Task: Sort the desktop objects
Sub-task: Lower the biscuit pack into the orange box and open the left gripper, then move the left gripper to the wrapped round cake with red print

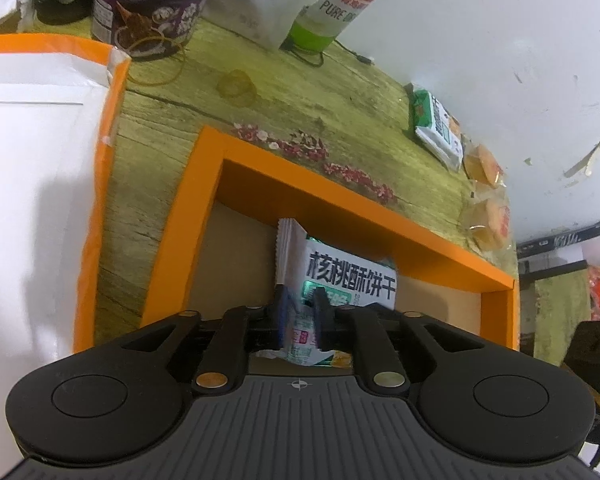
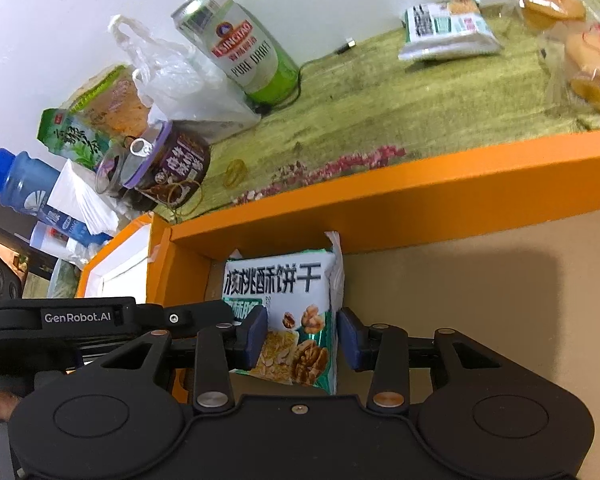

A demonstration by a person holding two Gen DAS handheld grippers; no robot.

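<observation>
Green desk [image 1: 260,136]: left tool [image 1: 298,316] clamps biscuit packet [image 1: 340,276] inside orange box [image 1: 204,184]; right tool [image 2: 302,340] straddles it, apart. Release likely follows.

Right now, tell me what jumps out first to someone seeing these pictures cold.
The bright orange box dominates both views, its open cardboard interior in the foreground. Inside it, a walnut biscuit packet stands near the far wall: the left gripper is shut on its lower edge, while the right gripper straddles it with its jaws open. Behind, against the white wall, a green and silver beer can stands on the green tabletop.
</observation>
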